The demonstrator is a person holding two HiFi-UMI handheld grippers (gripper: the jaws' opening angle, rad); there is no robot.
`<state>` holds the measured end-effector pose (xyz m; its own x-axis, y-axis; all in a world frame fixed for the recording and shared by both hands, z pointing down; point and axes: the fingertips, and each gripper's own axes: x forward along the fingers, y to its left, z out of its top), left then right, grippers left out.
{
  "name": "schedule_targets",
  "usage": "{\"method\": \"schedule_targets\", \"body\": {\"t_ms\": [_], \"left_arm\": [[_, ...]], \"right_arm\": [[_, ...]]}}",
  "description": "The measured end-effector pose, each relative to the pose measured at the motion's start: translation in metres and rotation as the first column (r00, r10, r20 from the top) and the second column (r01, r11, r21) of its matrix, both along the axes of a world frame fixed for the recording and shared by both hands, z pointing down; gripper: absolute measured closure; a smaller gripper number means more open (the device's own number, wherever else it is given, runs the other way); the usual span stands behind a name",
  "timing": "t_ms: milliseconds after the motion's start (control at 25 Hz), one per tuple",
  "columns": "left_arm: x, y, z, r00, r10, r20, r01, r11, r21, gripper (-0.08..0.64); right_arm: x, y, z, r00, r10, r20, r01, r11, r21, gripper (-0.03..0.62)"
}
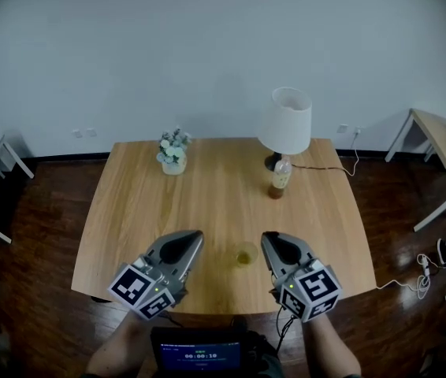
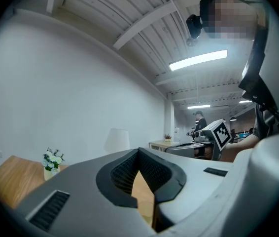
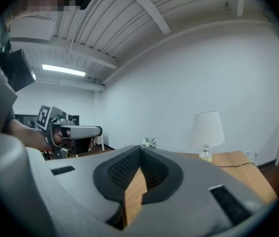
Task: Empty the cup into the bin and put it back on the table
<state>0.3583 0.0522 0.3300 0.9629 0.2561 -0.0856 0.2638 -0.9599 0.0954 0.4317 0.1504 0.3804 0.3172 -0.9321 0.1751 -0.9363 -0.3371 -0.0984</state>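
I count two grippers, one cup, one bottle [image 1: 280, 178], one lamp [image 1: 286, 120] and one pot of flowers [image 1: 173, 153] on the bench [image 1: 128, 211]. The cup [image 1: 244, 254] stands near the front edge, between the left gripper [image 1: 194, 239] and the right gripper [image 1: 269, 241], nearer the right and touching neither. Both pairs of fingers are pressed together with nothing between them. The cup is small and pale, so I cannot tell what it holds, and in both gripper views it is hidden behind the grey bodies.
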Motion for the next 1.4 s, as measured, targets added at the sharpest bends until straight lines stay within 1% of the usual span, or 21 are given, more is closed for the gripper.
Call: {"method": "schedule_targets", "body": {"t_ms": [80, 200, 360, 440, 480, 640, 680, 720, 760, 920, 1000, 1120, 1160, 1200, 1360, 1400], "left_arm": [[0.006, 0.001, 0.008, 1.000, -0.013, 0.019, 0.012, 1.000, 0.012, 0.561], [0.012, 0.002, 0.018, 0.999, -0.032, 0.044, 0.031, 0.999, 0.020, 0.560], [0.015, -0.001, 0.028, 0.996, -0.072, 0.061, 0.072, 0.997, 0.012, 0.560], [0.018, -0.002, 0.036, 0.994, -0.080, 0.077, 0.080, 0.997, 0.002, 0.560], [0.020, -0.003, 0.040, 0.993, -0.080, 0.085, 0.081, 0.997, -0.001, 0.561], [0.028, -0.013, 0.058, 0.990, -0.092, 0.107, 0.097, 0.995, -0.037, 0.560], [0.030, -0.014, 0.063, 0.989, -0.091, 0.116, 0.097, 0.994, -0.046, 0.560], [0.031, -0.014, 0.067, 0.988, -0.089, 0.125, 0.096, 0.994, -0.052, 0.560], [0.031, -0.015, 0.072, 0.987, -0.088, 0.134, 0.096, 0.994, -0.054, 0.560], [0.034, -0.010, 0.099, 0.979, -0.071, 0.190, 0.076, 0.997, -0.021, 0.560], [0.033, -0.010, 0.116, 0.973, -0.077, 0.217, 0.087, 0.996, -0.035, 0.560], [0.034, -0.016, 0.132, 0.968, -0.094, 0.233, 0.112, 0.992, -0.066, 0.561], [0.034, -0.016, 0.137, 0.967, -0.091, 0.237, 0.110, 0.992, -0.065, 0.560], [0.035, -0.016, 0.141, 0.966, -0.089, 0.244, 0.107, 0.992, -0.063, 0.560], [0.035, -0.017, 0.163, 0.954, -0.097, 0.285, 0.120, 0.991, -0.064, 0.560], [0.035, -0.016, 0.168, 0.951, -0.096, 0.294, 0.120, 0.991, -0.065, 0.561]], "right_arm": [[0.006, 0.000, 0.008, 1.000, -0.013, -0.001, 0.013, 1.000, -0.014, 0.591], [0.009, -0.001, 0.013, 1.000, -0.028, 0.009, 0.028, 0.997, -0.075, 0.591], [0.012, -0.007, 0.023, 0.998, -0.054, 0.039, 0.056, 0.997, -0.052, 0.589], [0.013, -0.010, 0.031, 0.996, -0.067, 0.054, 0.070, 0.997, -0.044, 0.585], [0.013, -0.010, 0.035, 0.996, -0.070, 0.063, 0.073, 0.996, -0.046, 0.548], [0.012, -0.016, 0.054, 0.993, -0.061, 0.100, 0.067, 0.996, -0.060, 0.528], [0.012, -0.017, 0.061, 0.992, -0.061, 0.114, 0.069, 0.995, -0.066, 0.475], [0.011, -0.018, 0.068, 0.990, -0.065, 0.126, 0.075, 0.994, -0.076, 0.438], [0.011, -0.019, 0.074, 0.989, -0.070, 0.130, 0.082, 0.993, -0.087, 0.416], [0.010, -0.022, 0.093, 0.987, -0.097, 0.128, 0.111, 0.988, -0.105, 0.407], [0.007, -0.023, 0.107, 0.983, -0.108, 0.150, 0.127, 0.985, -0.119, 0.327], [0.004, -0.023, 0.127, 0.980, -0.111, 0.164, 0.137, 0.978, -0.157, 0.310], [0.004, -0.023, 0.132, 0.980, -0.110, 0.165, 0.138, 0.976, -0.166, 0.289], [0.003, -0.023, 0.138, 0.980, -0.109, 0.166, 0.138, 0.975, -0.176, 0.281], [0.002, -0.023, 0.161, 0.980, -0.106, 0.167, 0.141, 0.966, -0.216, 0.279], [0.002, -0.023, 0.167, 0.979, -0.105, 0.173, 0.143, 0.964, -0.225, 0.266]]}}
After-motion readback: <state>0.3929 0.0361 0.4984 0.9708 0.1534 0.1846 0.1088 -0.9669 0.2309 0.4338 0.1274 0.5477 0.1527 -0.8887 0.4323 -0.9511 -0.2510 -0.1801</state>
